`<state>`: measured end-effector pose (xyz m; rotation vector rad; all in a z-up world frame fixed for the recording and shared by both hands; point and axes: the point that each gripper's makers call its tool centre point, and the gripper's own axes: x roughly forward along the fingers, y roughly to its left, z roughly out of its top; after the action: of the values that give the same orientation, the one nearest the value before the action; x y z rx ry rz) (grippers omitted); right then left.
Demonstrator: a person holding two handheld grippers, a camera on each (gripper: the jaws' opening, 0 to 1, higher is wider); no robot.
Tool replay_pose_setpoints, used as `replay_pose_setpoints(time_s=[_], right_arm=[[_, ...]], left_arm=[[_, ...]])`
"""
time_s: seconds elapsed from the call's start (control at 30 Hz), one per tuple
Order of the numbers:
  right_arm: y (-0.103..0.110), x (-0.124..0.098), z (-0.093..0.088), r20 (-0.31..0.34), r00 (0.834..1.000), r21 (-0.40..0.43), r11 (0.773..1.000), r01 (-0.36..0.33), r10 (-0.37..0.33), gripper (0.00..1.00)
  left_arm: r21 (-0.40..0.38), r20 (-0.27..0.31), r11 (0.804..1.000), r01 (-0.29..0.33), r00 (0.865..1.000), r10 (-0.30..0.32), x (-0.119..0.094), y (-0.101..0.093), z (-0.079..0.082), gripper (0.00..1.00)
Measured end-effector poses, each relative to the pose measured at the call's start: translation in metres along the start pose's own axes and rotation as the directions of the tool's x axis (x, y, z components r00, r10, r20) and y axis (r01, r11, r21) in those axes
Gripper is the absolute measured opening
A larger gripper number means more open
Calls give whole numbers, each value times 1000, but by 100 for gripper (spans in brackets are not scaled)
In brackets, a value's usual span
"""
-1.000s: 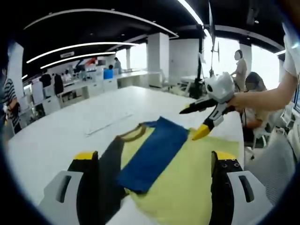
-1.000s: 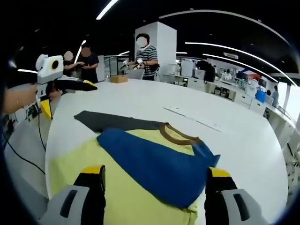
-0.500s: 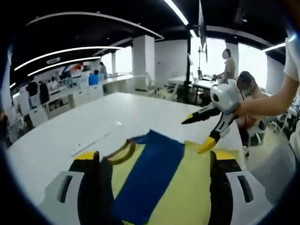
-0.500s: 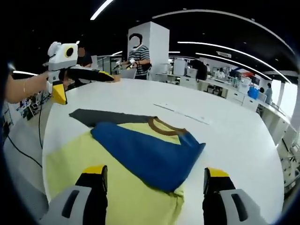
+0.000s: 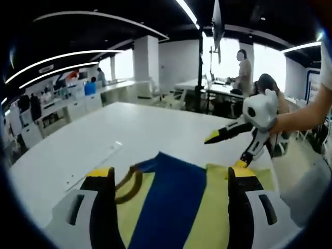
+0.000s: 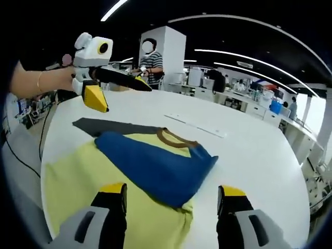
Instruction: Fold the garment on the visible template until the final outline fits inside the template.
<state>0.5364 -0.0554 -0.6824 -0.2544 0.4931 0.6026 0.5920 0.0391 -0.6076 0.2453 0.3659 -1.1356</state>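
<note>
just plain yellow-and-blue garment, no legible writing

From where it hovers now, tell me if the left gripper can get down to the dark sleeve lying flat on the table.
Probably yes. The left gripper hangs open in the air above the dark sleeve, which lies flat on the white table with nothing on it or between them. The blue sleeve is folded further in, out of the path.

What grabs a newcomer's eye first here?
The yellow T-shirt spread on the white table, with its blue sleeve folded across the chest below the brown collar. Next, the left gripper, jaws open, hovering above the dark grey sleeve at the table's far-left side.
</note>
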Motion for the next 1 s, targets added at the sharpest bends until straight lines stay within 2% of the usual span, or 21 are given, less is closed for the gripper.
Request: replay_pose_setpoints(time_s=[0.2, 0.4, 0.67, 0.83, 1.0], right_arm=[[-6, -1, -12, -19, 1000, -36, 999, 18, -19, 58], [-12, 2, -25, -41, 998, -62, 997, 39, -41, 44], [-12, 11, -39, -76, 996, -118, 992, 37, -46, 34], [-12, 16, -40, -74, 996, -147, 988, 43, -54, 26], [-10, 20, -44, -84, 995, -180, 983, 39, -55, 23]], left_arm=[[14, -42, 1000, 22, 999, -21, 27, 6, -9, 80], [1, -59, 999, 42, 997, -42, 54, 14, -16, 75], [-5, -75, 998, 67, 995, -67, 92, 25, -19, 65], [6, -92, 996, 92, 992, -91, 113, 29, -21, 62], [-16, -113, 992, 128, 985, -129, 135, 29, -29, 56]])
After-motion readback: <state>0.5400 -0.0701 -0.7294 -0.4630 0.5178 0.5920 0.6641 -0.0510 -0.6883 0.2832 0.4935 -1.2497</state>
